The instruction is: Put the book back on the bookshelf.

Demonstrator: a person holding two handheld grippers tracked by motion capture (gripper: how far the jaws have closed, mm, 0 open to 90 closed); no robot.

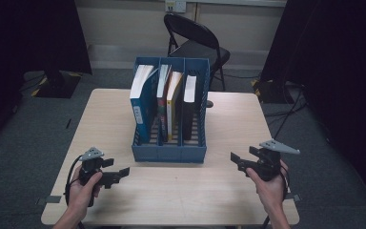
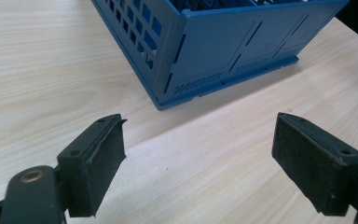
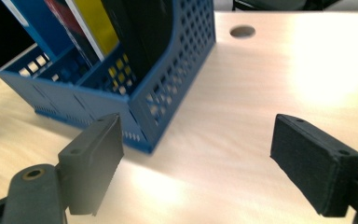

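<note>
Room: grey floor, pale back wall, dark curtains at both sides, a black folding chair (image 1: 195,43) behind a light wood bench (image 1: 228,191).

Blue file rack (image 1: 169,153): three compartments, standing at the middle of the bench, low front wall toward the person. Left compartment holds a blue book (image 1: 140,102), leaning left. Middle compartment holds two books, one with a multicoloured spine (image 1: 162,107) and one yellow (image 1: 172,107). Right compartment holds a black book (image 1: 189,105). The lower parts of all the books are hidden behind the rack's front and dividers; in the right gripper view their tops are cut off by the frame. The blue book's spine carries a pale label; its writing is too small to read, and no other lettering can be made out.

Left hand-held gripper (image 1: 122,174): held by a hand above the bench, near the rack's front left corner, apart from it; jaws spread wide, nothing between them.

Right hand-held gripper (image 1: 234,159): held near the rack's front right corner, apart from it; jaws spread wide, nothing between them.

Round hole (image 3: 242,31) in the bench beyond the rack.
</note>
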